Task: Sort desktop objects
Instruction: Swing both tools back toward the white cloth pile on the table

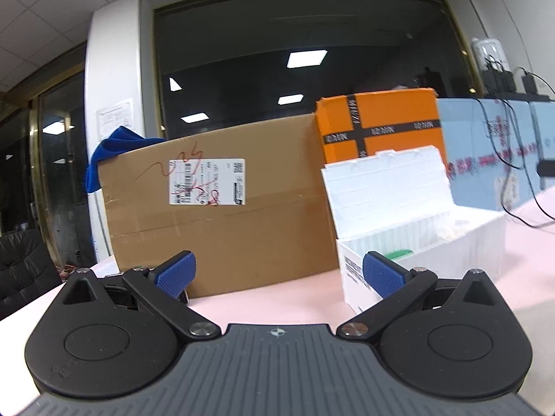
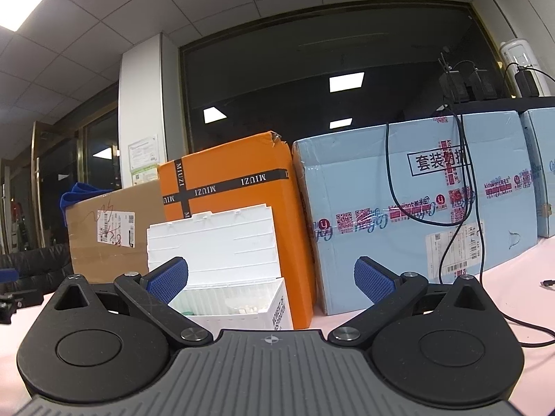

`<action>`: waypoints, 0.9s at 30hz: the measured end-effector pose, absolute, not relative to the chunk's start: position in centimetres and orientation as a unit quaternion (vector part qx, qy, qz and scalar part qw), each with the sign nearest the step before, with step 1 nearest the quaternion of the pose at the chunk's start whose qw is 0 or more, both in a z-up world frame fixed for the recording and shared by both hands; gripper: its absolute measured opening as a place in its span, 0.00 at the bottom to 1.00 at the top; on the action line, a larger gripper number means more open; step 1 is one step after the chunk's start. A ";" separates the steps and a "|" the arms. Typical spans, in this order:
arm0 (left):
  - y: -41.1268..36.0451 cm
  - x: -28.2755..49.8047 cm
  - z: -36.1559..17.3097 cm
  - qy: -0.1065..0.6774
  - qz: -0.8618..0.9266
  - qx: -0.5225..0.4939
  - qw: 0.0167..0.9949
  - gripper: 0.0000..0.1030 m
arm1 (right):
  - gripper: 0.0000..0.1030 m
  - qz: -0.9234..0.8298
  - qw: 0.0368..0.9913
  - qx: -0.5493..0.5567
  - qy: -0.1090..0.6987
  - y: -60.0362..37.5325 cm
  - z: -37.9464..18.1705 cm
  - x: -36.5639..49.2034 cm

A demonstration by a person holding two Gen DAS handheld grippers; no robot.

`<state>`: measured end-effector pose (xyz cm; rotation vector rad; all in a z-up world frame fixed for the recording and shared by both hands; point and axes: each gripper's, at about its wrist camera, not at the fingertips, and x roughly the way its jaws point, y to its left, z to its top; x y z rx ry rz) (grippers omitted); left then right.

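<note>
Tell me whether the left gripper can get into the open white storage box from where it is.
Probably yes. The left gripper is open and empty, the white storage box stands just ahead to its right with its lid tipped back, and nothing lies between them on the pink tabletop.

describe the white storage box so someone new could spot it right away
Start at the row of big cartons along the back of the pink table. In front of the orange carton stands the white storage box. It alone is ribbed plastic, lid hinged open.
</note>
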<state>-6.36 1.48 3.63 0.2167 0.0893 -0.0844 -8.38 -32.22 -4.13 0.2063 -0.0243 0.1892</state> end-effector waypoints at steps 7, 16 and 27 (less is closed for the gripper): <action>2.0 -6.4 3.2 0.104 -0.042 0.095 0.989 1.00 | 1.00 0.097 0.992 0.077 -0.004 -31.5 -4.0 -9.5; 1.9 -8.9 3.1 0.121 -0.087 0.071 0.986 1.00 | 1.00 0.117 0.991 0.066 0.024 -30.3 -3.6 -11.0; 1.1 -12.1 2.9 0.118 -0.114 0.085 0.983 1.00 | 1.00 0.147 0.985 0.069 0.057 -29.3 -3.7 -13.2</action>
